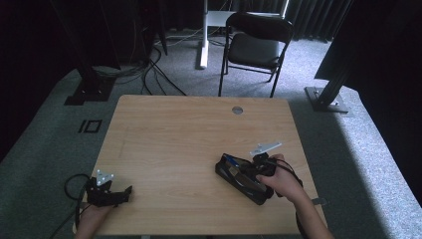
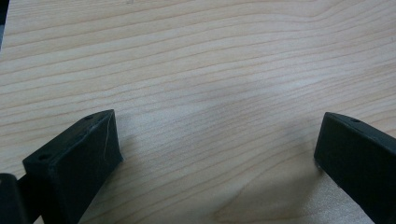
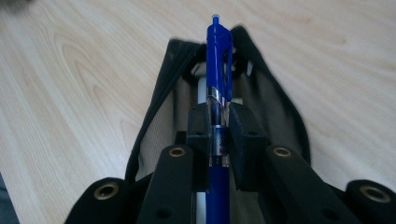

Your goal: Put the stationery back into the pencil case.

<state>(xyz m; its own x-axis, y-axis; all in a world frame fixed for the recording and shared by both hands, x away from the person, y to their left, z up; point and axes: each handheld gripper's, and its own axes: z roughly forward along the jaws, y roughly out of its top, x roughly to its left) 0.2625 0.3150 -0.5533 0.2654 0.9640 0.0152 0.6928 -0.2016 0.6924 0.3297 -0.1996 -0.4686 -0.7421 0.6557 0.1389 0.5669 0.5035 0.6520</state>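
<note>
Right gripper view: blue pen lengthwise, clicker end away.

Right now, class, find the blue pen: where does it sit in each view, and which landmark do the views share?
High view: the blue pen lies lower right, over the open black pouch, at the right gripper.
Left gripper view: bare wood between open jaws.
Right gripper view: centre, running up the picture, clamped by the jaws over the pouch.
Shared landmark: the wooden table.
</note>
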